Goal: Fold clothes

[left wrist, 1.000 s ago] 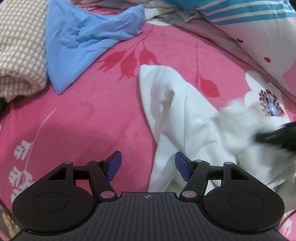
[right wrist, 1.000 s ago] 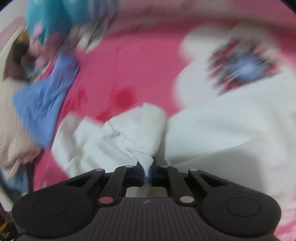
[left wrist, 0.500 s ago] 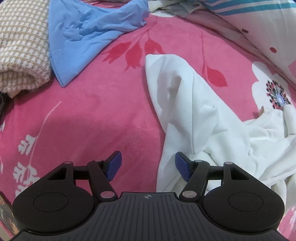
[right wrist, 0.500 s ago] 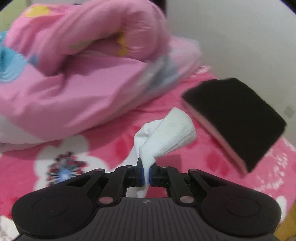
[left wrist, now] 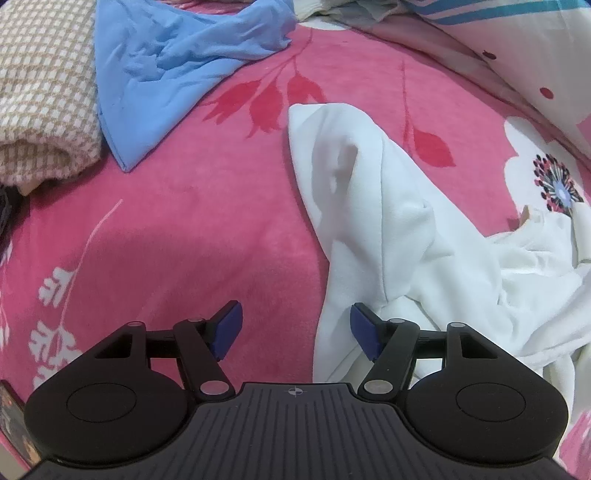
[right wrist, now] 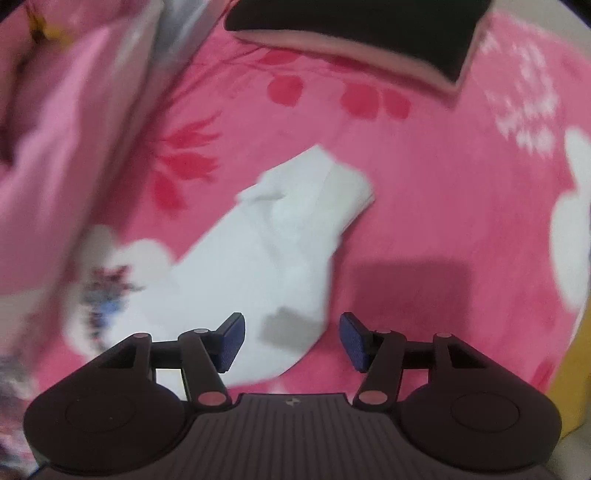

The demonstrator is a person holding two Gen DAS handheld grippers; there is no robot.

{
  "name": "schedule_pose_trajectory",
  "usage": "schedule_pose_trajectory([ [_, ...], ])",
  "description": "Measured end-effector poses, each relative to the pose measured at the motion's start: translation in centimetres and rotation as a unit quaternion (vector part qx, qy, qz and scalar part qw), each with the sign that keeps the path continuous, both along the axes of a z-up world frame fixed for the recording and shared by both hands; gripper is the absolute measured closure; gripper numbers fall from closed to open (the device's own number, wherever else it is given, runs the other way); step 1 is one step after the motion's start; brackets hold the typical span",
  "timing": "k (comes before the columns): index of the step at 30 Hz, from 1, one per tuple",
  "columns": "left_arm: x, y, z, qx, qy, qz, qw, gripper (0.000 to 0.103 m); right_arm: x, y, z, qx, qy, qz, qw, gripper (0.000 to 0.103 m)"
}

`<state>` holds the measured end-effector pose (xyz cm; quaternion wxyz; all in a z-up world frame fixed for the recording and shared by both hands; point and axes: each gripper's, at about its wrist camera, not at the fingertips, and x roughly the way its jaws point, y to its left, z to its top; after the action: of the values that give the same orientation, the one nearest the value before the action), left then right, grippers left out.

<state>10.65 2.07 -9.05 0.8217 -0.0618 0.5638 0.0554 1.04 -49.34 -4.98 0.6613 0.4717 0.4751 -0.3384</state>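
A crumpled white garment (left wrist: 399, 236) lies on the pink flowered blanket (left wrist: 184, 229), running from the middle of the left wrist view to its right edge. My left gripper (left wrist: 295, 328) hovers open over the garment's near left edge, with nothing between its blue pads (left wrist: 364, 332). In the blurred right wrist view one white sleeve (right wrist: 280, 251) lies stretched out on the blanket. My right gripper (right wrist: 291, 339) hangs just above the sleeve; its jaws are opening, and the cloth below them is free of the pads.
A blue garment (left wrist: 166, 74) and a beige checked cloth (left wrist: 40, 92) lie at the far left. A pink and white quilt (left wrist: 517, 55) borders the back. A dark folded item (right wrist: 354, 33) lies beyond the sleeve, with the quilt (right wrist: 62, 147) to its left.
My right gripper carried the white sleeve sideways away from the pile, then let it go onto the blanket. The garment now lies stretched to the right. My left gripper stayed put.
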Motion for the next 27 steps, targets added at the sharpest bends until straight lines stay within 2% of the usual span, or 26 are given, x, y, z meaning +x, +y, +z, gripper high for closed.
schedule_pose_trajectory([
  [2, 0.0, 0.0, -0.1, -0.002, 0.000, 0.003, 1.0000, 0.038, 1.0, 1.7, 0.9, 0.022, -0.033, 0.019, 0.999, 0.042],
  [4, 0.0, 0.0, -0.1, -0.003, 0.000, 0.005, 1.0000, 0.038, 3.6, 4.1, 0.9, 0.046, -0.051, 0.089, 0.994, 0.037],
  [6, -0.1, 0.1, -0.1, -0.004, 0.000, 0.007, 1.0000, 0.037, 6.2, 6.9, 0.3, 0.083, -0.058, 0.161, 0.982, 0.037],
  [8, -0.1, 0.1, -0.1, -0.005, 0.000, 0.008, 1.0000, 0.037, 8.4, 9.6, -1.1, 0.124, -0.050, 0.206, 0.969, 0.037],
  [11, -0.3, 0.2, -0.1, -0.006, 0.000, 0.008, 0.9999, 0.037, 10.2, 12.0, -2.9, 0.147, -0.029, 0.231, 0.961, 0.037],
  [17, -0.6, 0.3, -0.1, -0.014, -0.001, 0.013, 0.9998, 0.037, 11.0, 13.4, -5.5, 0.151, 0.013, 0.229, 0.962, 0.038],
  [20, -0.8, 0.5, -0.2, -0.017, -0.001, 0.015, 0.9997, 0.037, 10.9, 13.8, -5.1, 0.137, 0.010, 0.236, 0.962, 0.049],
  [22, -0.9, 0.6, -0.2, -0.019, -0.001, 0.015, 0.9997, 0.036, 10.9, 14.1, -4.5, 0.123, 0.002, 0.245, 0.962, 0.062],
  [24, -1.0, 0.7, -0.2, -0.021, 0.000, 0.015, 0.9997, 0.036, 11.0, 14.4, -3.6, 0.106, -0.008, 0.261, 0.959, 0.084],
  [27, -1.2, 0.9, -0.2, -0.026, 0.000, 0.014, 0.9996, 0.036, 11.4, 15.6, -2.0, 0.078, -0.029, 0.296, 0.951, 0.093],
])
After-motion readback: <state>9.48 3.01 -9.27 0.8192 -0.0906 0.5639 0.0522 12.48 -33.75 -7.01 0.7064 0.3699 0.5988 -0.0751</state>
